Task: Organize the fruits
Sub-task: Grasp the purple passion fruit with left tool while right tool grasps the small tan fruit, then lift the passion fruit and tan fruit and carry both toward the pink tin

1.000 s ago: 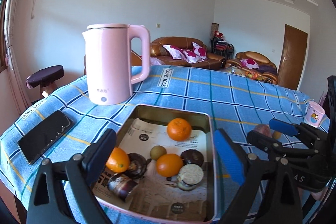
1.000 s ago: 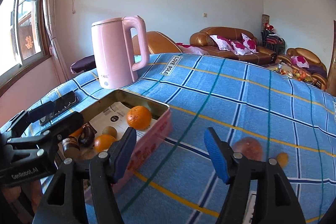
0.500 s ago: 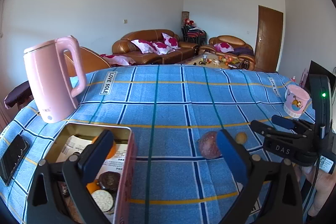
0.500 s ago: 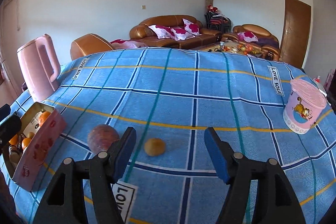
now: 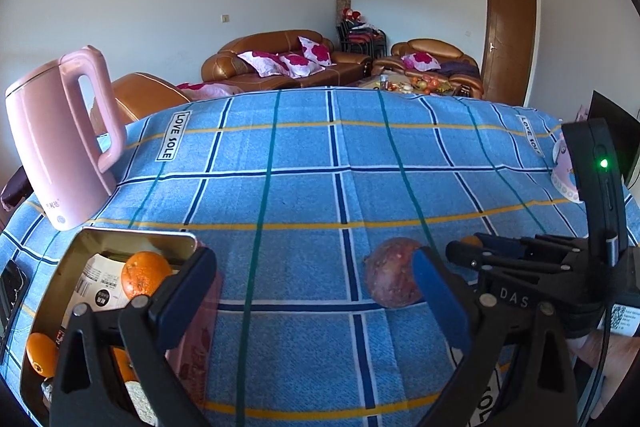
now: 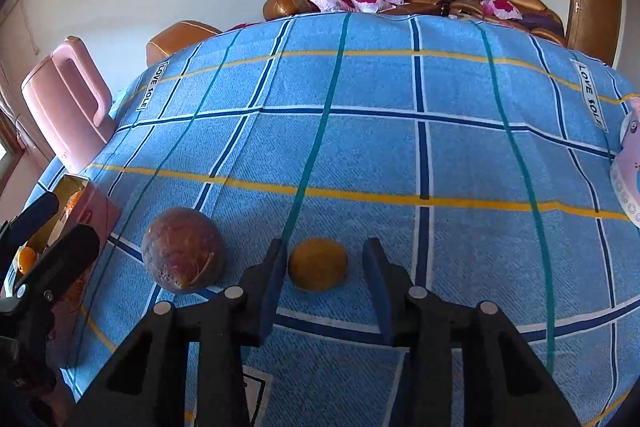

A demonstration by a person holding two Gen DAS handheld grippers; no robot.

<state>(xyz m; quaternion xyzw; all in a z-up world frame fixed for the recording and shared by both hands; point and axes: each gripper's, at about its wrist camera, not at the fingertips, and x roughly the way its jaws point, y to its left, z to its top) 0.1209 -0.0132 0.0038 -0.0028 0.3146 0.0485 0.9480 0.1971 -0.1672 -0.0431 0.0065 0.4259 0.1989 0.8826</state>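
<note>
Small round yellow-brown fruit, dull skin.

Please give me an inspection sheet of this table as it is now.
Surface: blue checked cloth, lying flat.
Job's things: purple fruit and yellow fruit on cloth; oranges in tin.
Clutter: kettle, cup, phone.
Grippers: left gripper open, empty; right gripper jaws have just been closing around yellow fruit, a gap showing.
Cables: one behind right gripper.
Surroundings: sofas, door.
</note>
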